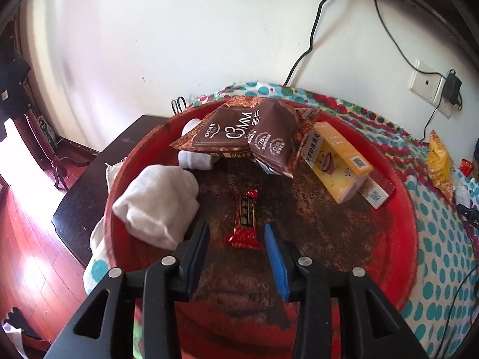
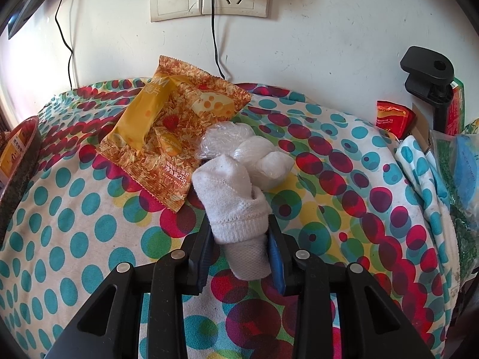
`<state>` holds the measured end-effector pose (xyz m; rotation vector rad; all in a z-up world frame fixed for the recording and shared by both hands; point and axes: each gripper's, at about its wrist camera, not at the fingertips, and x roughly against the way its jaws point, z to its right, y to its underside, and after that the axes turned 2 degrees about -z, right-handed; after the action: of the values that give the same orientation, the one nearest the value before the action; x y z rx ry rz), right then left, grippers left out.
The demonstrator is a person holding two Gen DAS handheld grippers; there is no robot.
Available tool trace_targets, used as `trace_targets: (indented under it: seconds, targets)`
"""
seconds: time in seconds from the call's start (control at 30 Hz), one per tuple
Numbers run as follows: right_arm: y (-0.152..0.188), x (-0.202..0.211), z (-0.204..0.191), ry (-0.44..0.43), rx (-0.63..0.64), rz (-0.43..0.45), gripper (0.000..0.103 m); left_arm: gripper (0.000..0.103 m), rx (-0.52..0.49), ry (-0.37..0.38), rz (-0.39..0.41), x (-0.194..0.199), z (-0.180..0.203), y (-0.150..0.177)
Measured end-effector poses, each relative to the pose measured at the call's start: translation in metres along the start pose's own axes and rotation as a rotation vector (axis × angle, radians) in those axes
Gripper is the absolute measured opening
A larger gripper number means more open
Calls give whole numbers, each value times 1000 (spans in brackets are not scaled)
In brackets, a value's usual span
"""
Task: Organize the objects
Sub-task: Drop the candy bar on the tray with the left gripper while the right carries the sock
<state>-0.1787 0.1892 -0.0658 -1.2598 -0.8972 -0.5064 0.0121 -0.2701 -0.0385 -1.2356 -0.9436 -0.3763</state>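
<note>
I had the right tongs [image 2: 239, 233] clamped on a rolled white sock [image 2: 236, 197], held just above the dotted cloth [image 2: 74, 209] beside a yellow snack packet [image 2: 167, 137] and a clear-wrapped white bundle [image 2: 248, 149]. My left tongs [image 1: 236, 236] stood apart over the red tray [image 1: 398, 215], with a small red snack bar [image 1: 245, 218] lying flat on the tray floor between the pads and untouched by them. I judged that bar delivered and the sock the piece in hand; the next move called for carrying it across to the tray and setting it by the white socks [image 1: 158, 203] at the left rim. Brown packets [image 1: 248, 137] and a yellow box [image 1: 341, 161] lay toward the tray's far side. The cloth covered the surface, which stood against a white wall with sockets [image 2: 209, 0] and cables; dark items at the right edge I could not identify.
</note>
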Motion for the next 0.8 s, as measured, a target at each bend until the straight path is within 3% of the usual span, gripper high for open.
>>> trace_targets:
  seconds: [0.4,0.67,0.8]
  targets:
    - [-2,0,-7,50,32,4,31,43,-83,40,120,32,17,26]
    - [-1,5,-6,61,10,24,30,44,-183,58,141,32,32,35]
    - [-2,2,-8,75,15,10,30,45,-162,80,141,35,30,35]
